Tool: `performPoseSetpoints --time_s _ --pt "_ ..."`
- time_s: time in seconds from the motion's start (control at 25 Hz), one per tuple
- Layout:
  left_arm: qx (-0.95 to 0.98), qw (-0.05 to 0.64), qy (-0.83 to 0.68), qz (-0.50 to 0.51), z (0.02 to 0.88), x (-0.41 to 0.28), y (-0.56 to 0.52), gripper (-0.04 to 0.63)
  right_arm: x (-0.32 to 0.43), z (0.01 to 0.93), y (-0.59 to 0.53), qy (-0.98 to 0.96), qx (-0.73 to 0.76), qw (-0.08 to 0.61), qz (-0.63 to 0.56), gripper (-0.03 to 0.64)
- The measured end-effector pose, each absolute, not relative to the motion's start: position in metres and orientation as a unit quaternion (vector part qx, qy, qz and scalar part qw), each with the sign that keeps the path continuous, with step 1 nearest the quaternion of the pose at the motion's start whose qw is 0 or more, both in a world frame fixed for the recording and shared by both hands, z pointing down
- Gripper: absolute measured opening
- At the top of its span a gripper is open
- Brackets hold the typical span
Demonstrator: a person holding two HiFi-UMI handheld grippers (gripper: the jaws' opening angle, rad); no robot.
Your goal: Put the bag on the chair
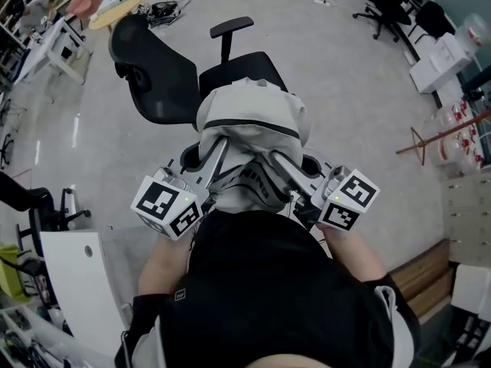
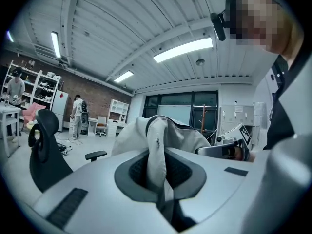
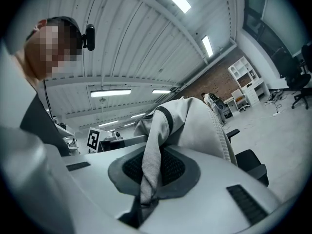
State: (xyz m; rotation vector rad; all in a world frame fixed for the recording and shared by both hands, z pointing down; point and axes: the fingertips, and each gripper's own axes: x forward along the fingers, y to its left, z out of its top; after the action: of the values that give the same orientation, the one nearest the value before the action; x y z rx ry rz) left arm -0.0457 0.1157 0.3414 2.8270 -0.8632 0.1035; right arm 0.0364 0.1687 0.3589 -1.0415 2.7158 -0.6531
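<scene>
A light grey bag point(image 1: 249, 125) with a dark band hangs in the air between my two grippers, just in front of the person's body. My left gripper point(image 1: 205, 171) is shut on a fold of its fabric point(image 2: 157, 155). My right gripper point(image 1: 285, 171) is likewise shut on a fold of the bag point(image 3: 151, 165). A black office chair point(image 1: 165, 71) with a mesh back and armrests stands just beyond the bag; its seat point(image 1: 253, 66) is partly hidden behind the bag. Its backrest point(image 2: 44, 150) shows at the left of the left gripper view.
A wooden coat stand point(image 1: 430, 140) is at the right, another black chair point(image 1: 387, 6) at the far right. White desks point(image 1: 57, 44) and cables lie at the far left. A white panel point(image 1: 80, 282) is near my left side. People stand by the shelves point(image 2: 78, 116).
</scene>
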Motion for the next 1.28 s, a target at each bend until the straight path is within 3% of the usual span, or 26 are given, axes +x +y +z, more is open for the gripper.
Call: performPoseSetpoints --time_s 0.36,0.68,1.04,1.28 --pt "0.971 0.114 -0.21 -0.002 0.305 -0.042 0.013 0.031 0.037 0.32 0.073 0.89 -0.4 0.107 -0.189 0.038" --pt "0.98 0.072 -0.186 -0.004 0.263 -0.078 -0.082 0.031 0.004 0.282 -0.024 0.877 -0.432 0.14 -0.159 0.039" --pt "0.977 0.056 -0.206 0.012 0.274 -0.09 -0.153 0.031 -0.009 0.296 -0.095 0.869 -0.439 0.132 -0.185 0.04" --pt "0.963 0.08 -0.255 0.037 0.308 -0.071 -0.207 0.034 0.011 0.323 -0.149 0.88 -0.413 0.107 -0.209 0.039"
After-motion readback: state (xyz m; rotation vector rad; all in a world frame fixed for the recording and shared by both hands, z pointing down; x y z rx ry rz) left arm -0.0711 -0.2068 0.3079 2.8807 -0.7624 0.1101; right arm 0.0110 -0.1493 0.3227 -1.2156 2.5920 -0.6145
